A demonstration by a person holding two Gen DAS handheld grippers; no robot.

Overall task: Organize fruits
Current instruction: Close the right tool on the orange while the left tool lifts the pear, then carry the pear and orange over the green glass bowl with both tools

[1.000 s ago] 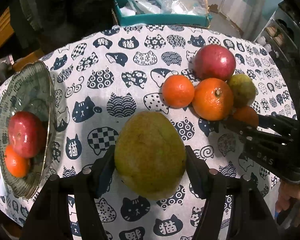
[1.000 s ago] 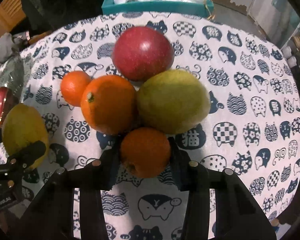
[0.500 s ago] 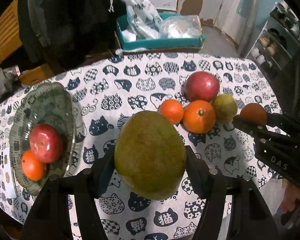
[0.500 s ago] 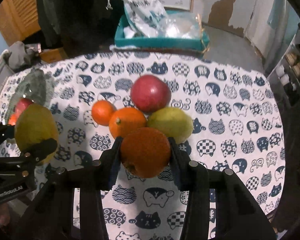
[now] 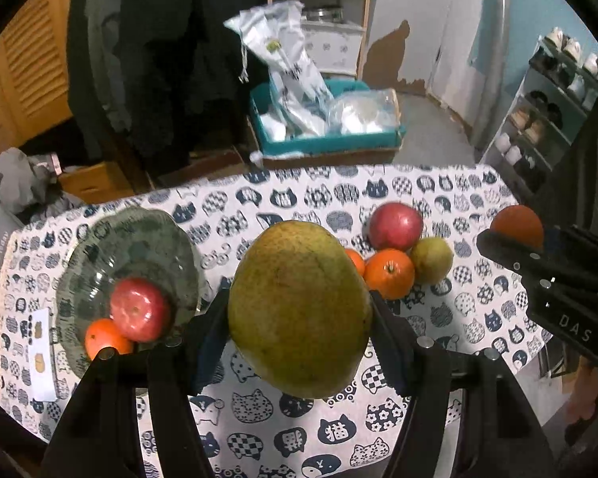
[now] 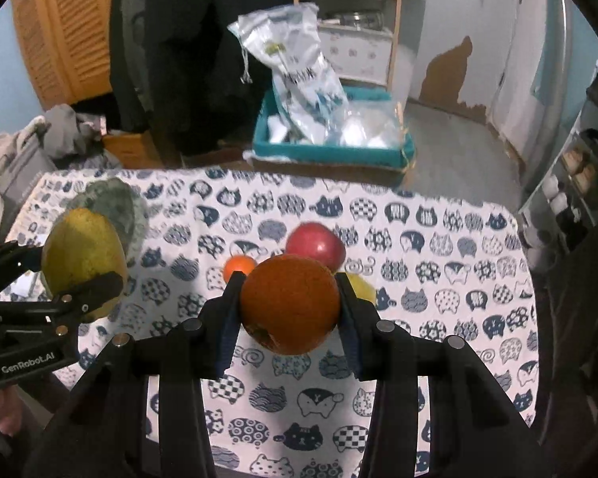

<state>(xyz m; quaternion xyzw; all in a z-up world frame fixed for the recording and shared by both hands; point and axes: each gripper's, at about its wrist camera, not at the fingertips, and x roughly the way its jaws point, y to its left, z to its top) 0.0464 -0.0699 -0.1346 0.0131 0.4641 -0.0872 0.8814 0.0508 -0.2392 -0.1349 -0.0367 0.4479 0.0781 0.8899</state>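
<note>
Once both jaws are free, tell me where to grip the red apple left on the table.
Take the red apple across its widest middle, coming from above. It is round and sits at the back of the cluster, against the orange and the green fruit in front, so a low frontal approach is probably blocked; the top is clear.

Dim indoor light, fisheye warp, dark corners

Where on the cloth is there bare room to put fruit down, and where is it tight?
Bare cloth lies between the glass bowl and the fruit cluster, and along the near edge. Crowded: the cluster itself, and the bowl's near side holding an apple and orange.
</note>
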